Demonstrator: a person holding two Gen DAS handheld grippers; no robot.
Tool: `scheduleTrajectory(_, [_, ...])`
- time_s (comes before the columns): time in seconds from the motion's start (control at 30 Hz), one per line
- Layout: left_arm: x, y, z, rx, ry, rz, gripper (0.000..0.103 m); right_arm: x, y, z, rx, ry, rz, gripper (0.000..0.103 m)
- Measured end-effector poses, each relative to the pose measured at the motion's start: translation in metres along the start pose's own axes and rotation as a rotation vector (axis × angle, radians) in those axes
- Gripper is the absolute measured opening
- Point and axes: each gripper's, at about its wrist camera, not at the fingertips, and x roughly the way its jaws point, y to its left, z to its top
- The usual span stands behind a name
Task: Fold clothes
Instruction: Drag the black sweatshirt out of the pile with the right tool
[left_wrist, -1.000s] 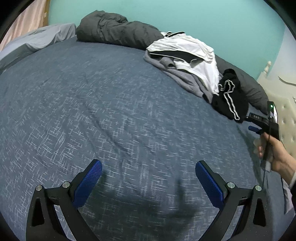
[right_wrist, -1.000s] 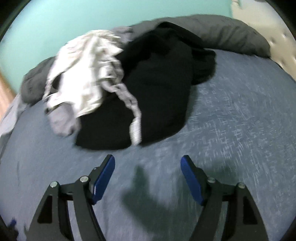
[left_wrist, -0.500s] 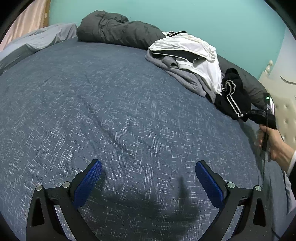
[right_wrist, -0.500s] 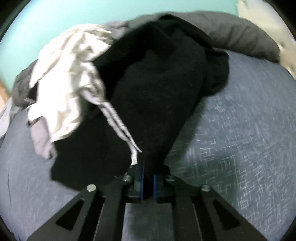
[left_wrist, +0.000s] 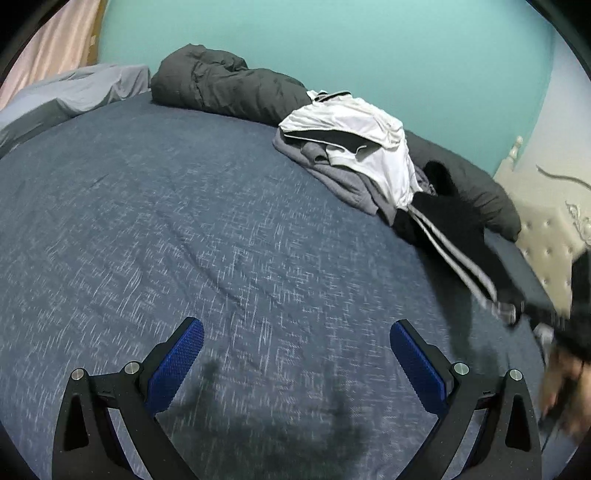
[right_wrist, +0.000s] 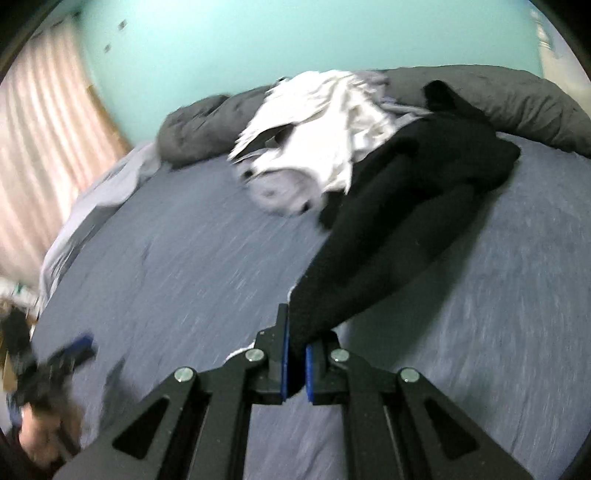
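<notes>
Teal wall (left_wrist: 369, 48) behind, pink curtain (right_wrist: 40, 122) at the side. Blue-grey bedspread (left_wrist: 184, 229) fills most of both views, with a dark grey duvet (left_wrist: 229, 88) bunched along its far edge against the wall. Cream tufted headboard (left_wrist: 546, 236) at the right edge of the left wrist view.

Clothes pile sits on the far side of the bed, just in front of the duvet: white garment (left_wrist: 369, 144) on top, grey garment (left_wrist: 332, 173) under it, black garment (right_wrist: 406, 206) with pale side stripes on the headboard side. Black garment is stretched out from the pile across the bedspread, one end still touching the pile.

Right gripper (right_wrist: 295, 365): blue pads clamped tight on the near end of the black garment. Frame is motion-blurred.

Left gripper (left_wrist: 295, 362): jaws spread wide, nothing between them, hovering above bare bedspread, well apart from the pile.

Person's right hand (left_wrist: 561, 387) blurred at the right edge of the left wrist view.
</notes>
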Motion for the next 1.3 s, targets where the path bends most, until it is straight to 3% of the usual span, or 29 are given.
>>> scheduleTrajectory(0.27, [-0.021,0.009,-0.027,-0.007,0.026,0.005,0.103,-0.034,0.05,-0.108,0.003,0.12,0.066,0.006])
scheduleTrajectory(0.4, [-0.019,0.018,-0.027,-0.005,0.019,0.028,0.103,-0.041,0.043,-0.132,0.029,0.178,-0.015,0.01])
scheduleTrajectory(0.47, [-0.016,0.023,-0.027,-0.014,0.023,0.032,0.103,-0.053,0.024,-0.125,0.106,0.151,-0.036,0.01])
scheduleTrajectory(0.53, [-0.013,0.024,-0.027,-0.014,0.027,0.034,0.103,-0.064,0.004,-0.111,0.185,0.104,-0.061,0.017])
scheduleTrajectory(0.6, [-0.008,0.022,-0.027,-0.017,0.037,0.025,0.103,-0.07,-0.004,-0.094,0.199,0.057,-0.104,0.043])
scheduleTrajectory(0.7, [-0.004,0.016,-0.029,0.002,0.048,0.008,0.103,-0.068,-0.011,-0.064,0.206,-0.005,-0.157,0.062])
scheduleTrajectory(0.77, [-0.001,0.012,-0.031,0.021,0.053,0.007,0.103,-0.053,-0.018,-0.051,0.209,-0.002,-0.185,0.067])
scheduleTrajectory(0.9, [0.006,0.009,-0.032,0.035,0.067,0.003,0.103,-0.005,-0.021,-0.03,0.201,0.042,-0.225,0.069])
scheduleTrajectory(1.0, [0.008,0.01,-0.034,0.046,0.074,0.005,0.103,0.036,-0.026,-0.022,0.165,0.102,-0.292,0.069])
scheduleTrajectory(1.1, [0.009,0.013,-0.034,0.048,0.076,0.009,0.103,0.062,-0.04,-0.026,0.212,0.15,-0.317,0.068])
scheduleTrajectory(1.13, [0.009,0.015,-0.034,0.045,0.077,0.01,0.103,0.066,-0.043,-0.029,0.234,0.153,-0.313,0.064])
scheduleTrajectory(1.2, [0.01,0.016,-0.033,0.041,0.079,0.012,0.103,0.068,-0.044,-0.034,0.244,0.143,-0.291,0.029])
scheduleTrajectory(1.3, [0.008,0.016,-0.034,0.048,0.077,0.017,0.103,0.063,-0.036,-0.041,0.217,0.125,-0.276,0.013])
